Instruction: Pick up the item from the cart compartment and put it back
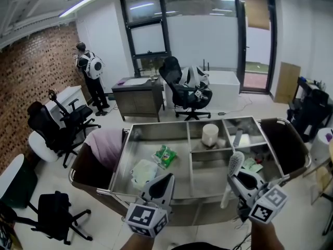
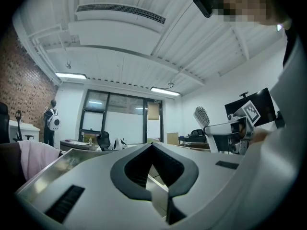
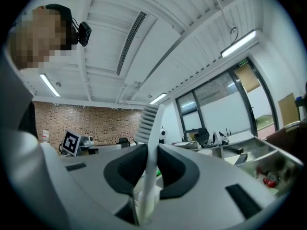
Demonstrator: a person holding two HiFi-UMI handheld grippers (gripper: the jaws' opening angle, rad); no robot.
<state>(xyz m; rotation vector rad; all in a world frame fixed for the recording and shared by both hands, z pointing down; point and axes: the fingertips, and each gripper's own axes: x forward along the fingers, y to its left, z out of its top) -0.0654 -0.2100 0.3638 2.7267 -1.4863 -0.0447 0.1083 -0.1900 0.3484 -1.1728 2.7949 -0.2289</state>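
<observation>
1. Right tongs (image 1: 232, 179) (image 3: 152, 150) pinch the thin white plastic brush (image 1: 235, 163) (image 3: 146, 123) (image 2: 202, 116) by its handle. The brush stands upright, with the ribbed bristle head above the jaws and the handle end below them. It is lifted clear of the cart.
2. Left tongs (image 1: 168, 177) (image 2: 152, 146) have their tips pressed together with nothing between them. They sit beside the right tongs, apart from them and at about the same height.
3. The shiny stainless-steel cart (image 1: 156, 124) lies just ahead of both tongs. It is rectangular, with thin metal dividers.
4. The large open compartment (image 1: 156, 139) is ahead of the left tongs. It holds a crumpled whitish plastic bag (image 1: 143, 172) nearest the tips and a flat glossy green packet (image 1: 165, 155) just beyond.
5. The small far compartment sits ahead, between the two tongs. It holds a white cylinder (image 1: 210, 135), smooth and upright.
6. The far compartment ahead of the right tongs holds a slim grey object (image 1: 238, 137). I can't tell what it is.
7. The near compartment sits under and just past the brush head. It holds a flat pale-green item (image 1: 253, 164), partly hidden.
8. A dark side bin hangs off the cart end, out left of the left tongs, with soft pink cloth (image 1: 106, 146) bunched in it.
9. A matching dark side bin (image 1: 283, 142) sits right of the right tongs. Its contents are unclear.
</observation>
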